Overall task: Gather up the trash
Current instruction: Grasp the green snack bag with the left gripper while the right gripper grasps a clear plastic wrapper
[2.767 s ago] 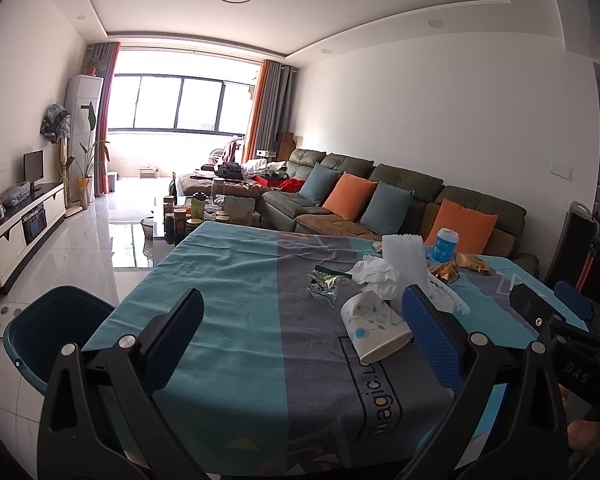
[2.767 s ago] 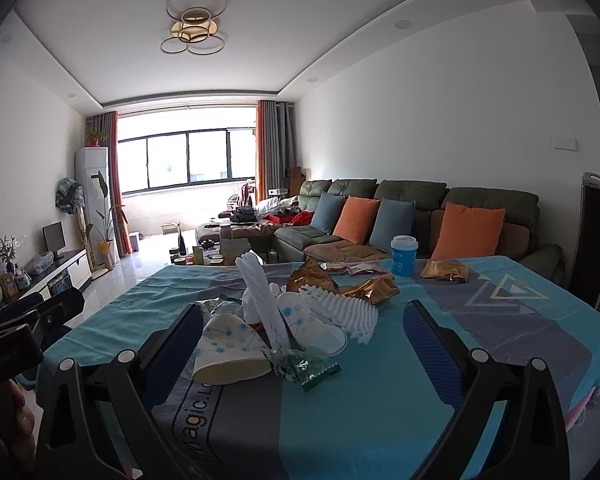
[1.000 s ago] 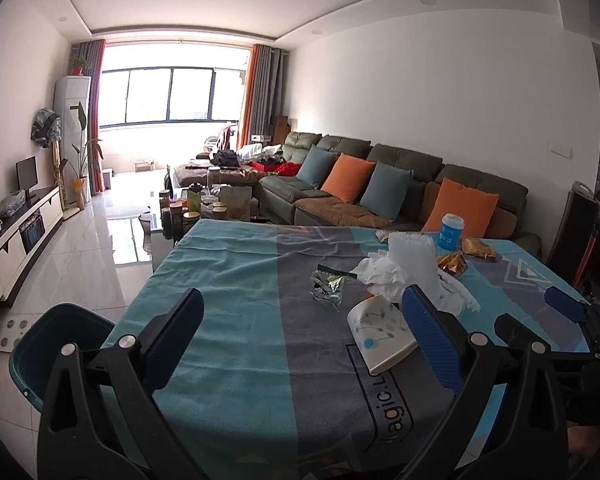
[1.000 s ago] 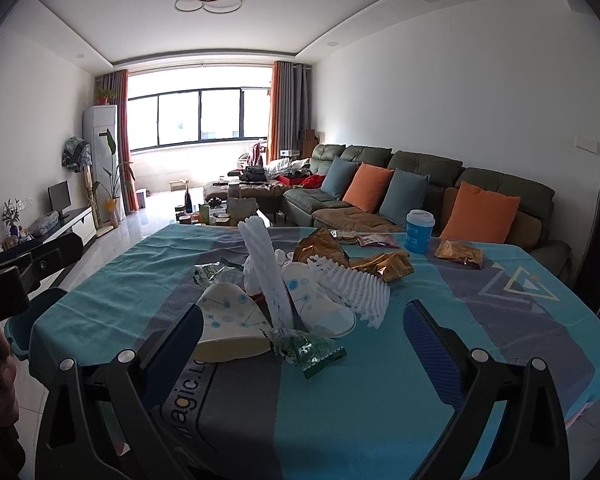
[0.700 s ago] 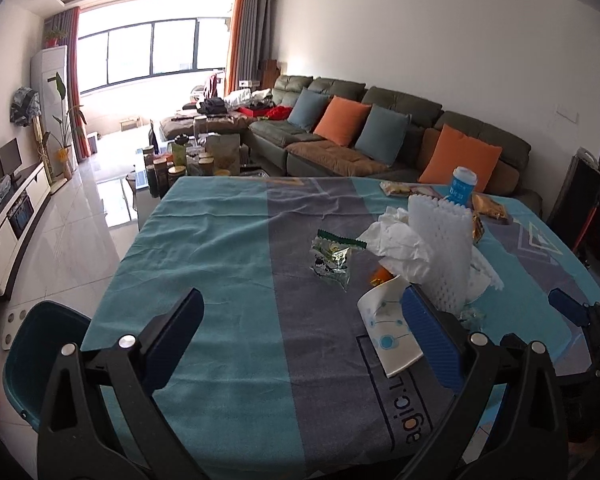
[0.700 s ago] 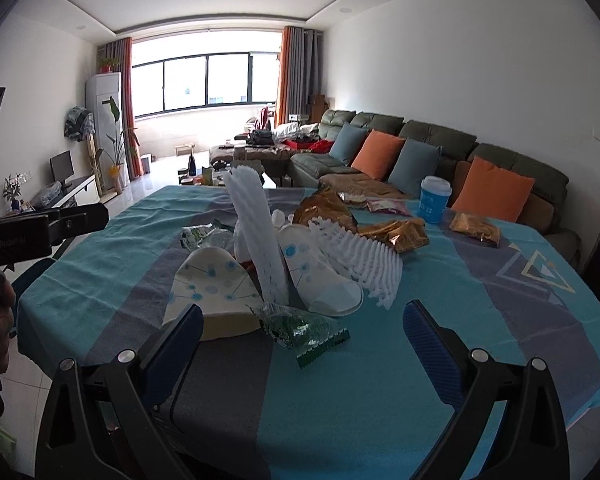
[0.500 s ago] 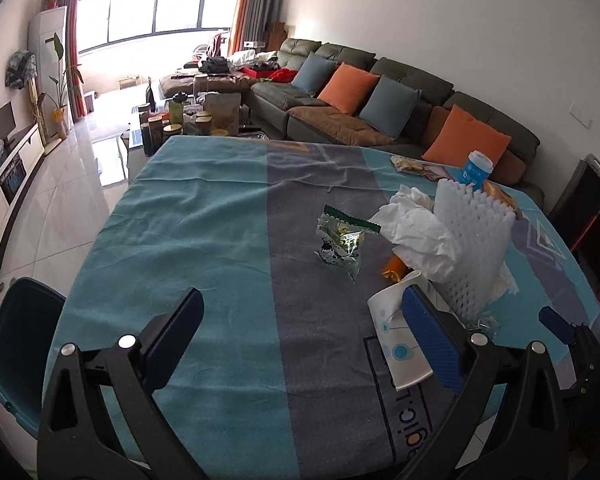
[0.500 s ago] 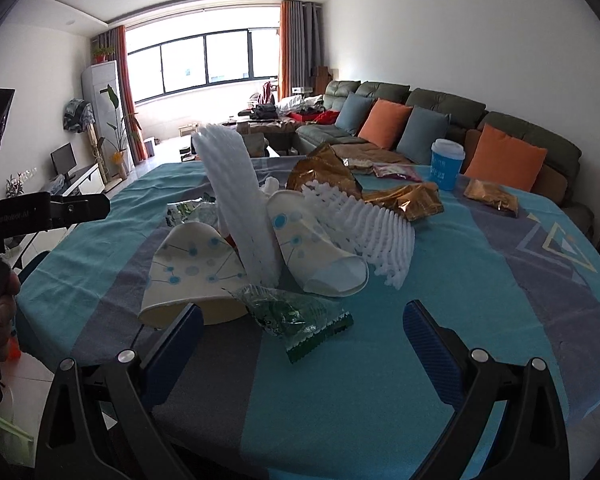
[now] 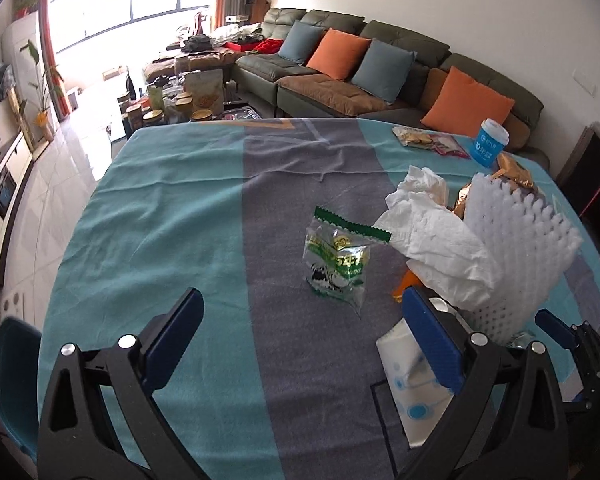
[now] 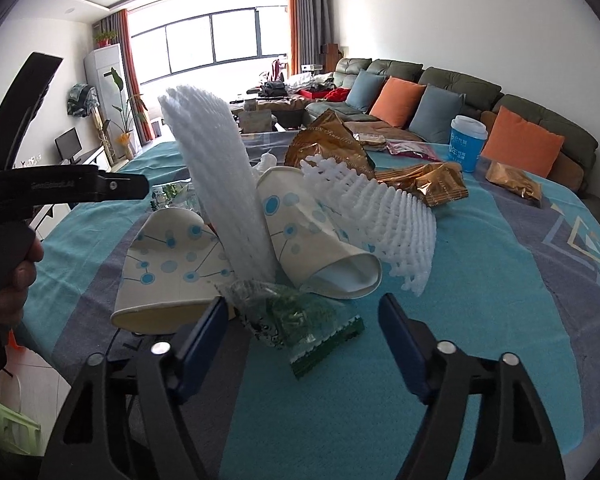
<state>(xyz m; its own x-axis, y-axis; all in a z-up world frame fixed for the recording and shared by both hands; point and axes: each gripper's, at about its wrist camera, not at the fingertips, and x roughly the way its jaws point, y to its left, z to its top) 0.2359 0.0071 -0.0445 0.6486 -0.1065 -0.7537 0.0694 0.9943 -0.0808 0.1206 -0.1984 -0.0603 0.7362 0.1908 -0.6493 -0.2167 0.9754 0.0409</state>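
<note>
Daylight from a big window washes out the far end of the living room; a sofa (image 9: 380, 76) with orange and blue cushions runs behind the table (image 9: 172, 216), which wears a teal and grey cloth. Near its front edge the cloth carries printed letters, too cut off by the grippers to read.

Trash sits heaped at the table's right side. From the right wrist view a foam net (image 10: 216, 184) stands upright and hides the middle of the heap, with a second foam net (image 10: 380, 216) splayed beside it. Two dotted paper cups lie on their sides — one cup (image 10: 168, 268) to the left, the other cup (image 10: 320, 248) behind the wrapper. Crumpled tissue (image 9: 436, 240) covers an orange scrap, of which only a corner shows. Gold wrappers (image 10: 428, 184) lie behind; script on one is too small to read.

The right gripper (image 10: 304, 336) has its jaws part open and closing, with a clear green wrapper (image 10: 300, 320) lying between them; the pads do not press it yet. Its print is illegible.

The left gripper (image 9: 300, 332) stands wide open, holding nothing, over bare cloth. Just ahead lies a second green wrapper (image 9: 338, 264) with characters I cannot make out. A hand (image 10: 10, 280) grips its handle at the frame edge.

A blue lidded cup (image 10: 466, 144) stands upright at the far side, its white lettering unreadable.
</note>
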